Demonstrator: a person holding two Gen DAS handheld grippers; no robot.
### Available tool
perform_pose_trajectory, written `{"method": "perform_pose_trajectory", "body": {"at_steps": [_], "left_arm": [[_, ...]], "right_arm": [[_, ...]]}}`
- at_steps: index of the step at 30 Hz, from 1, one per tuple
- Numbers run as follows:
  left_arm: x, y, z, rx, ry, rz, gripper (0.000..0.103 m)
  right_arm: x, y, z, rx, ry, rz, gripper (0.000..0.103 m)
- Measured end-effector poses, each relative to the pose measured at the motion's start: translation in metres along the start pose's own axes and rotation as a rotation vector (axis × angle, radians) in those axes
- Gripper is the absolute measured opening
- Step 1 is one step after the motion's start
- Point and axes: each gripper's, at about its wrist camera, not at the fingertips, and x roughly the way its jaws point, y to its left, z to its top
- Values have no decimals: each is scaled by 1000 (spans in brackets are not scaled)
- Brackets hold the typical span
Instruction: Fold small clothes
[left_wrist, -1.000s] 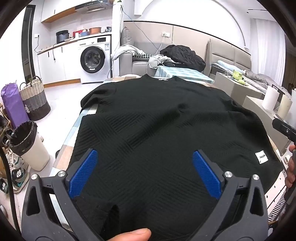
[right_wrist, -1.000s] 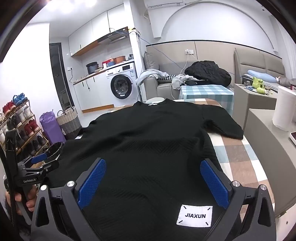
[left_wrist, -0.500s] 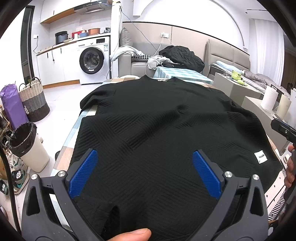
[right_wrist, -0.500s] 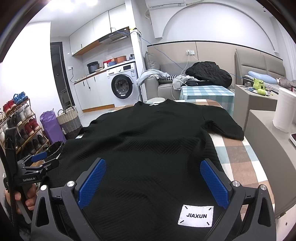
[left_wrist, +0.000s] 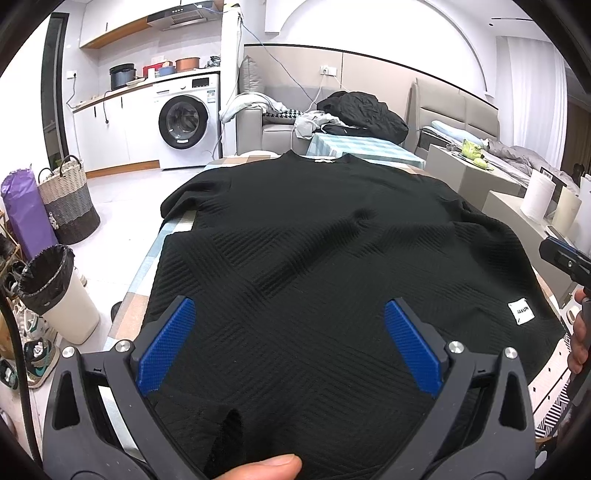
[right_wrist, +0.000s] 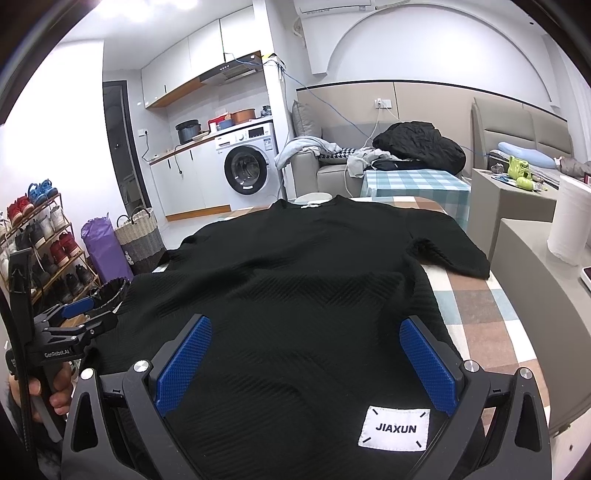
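A black textured sweater (left_wrist: 325, 251) (right_wrist: 295, 273) lies spread flat on a checked table, collar at the far end, hem toward me. A white JIAXUN label (right_wrist: 395, 428) (left_wrist: 519, 313) sits near its right hem corner. My left gripper (left_wrist: 290, 325) hovers open over the left part of the hem, nothing between its blue pads. My right gripper (right_wrist: 306, 347) is open above the right hem, the label just under its right finger. Each gripper shows at the edge of the other's view, held by a hand.
The checked table (right_wrist: 480, 306) shows bare cloth right of the sweater. Left on the floor stand a bin (left_wrist: 59, 291), a woven basket (left_wrist: 70, 206) and a shoe rack (right_wrist: 33, 251). A paper roll (right_wrist: 567, 221) stands on a grey unit at right. Washing machine and sofa lie beyond.
Both views have shifted only slightly; the grippers stay open above the hem and the sweater lies as before.
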Motion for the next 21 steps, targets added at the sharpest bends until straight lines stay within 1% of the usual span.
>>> {"method": "perform_pose_trajectory", "body": {"at_steps": [14,21], "left_arm": [[-1,-1,0,5,-6,-7,102],[-4,-3,1,2,-12,-23,102]], "right_arm": [[2,-1,1,1,5,8,103],[5,-1,3,5,7,10,103]]}}
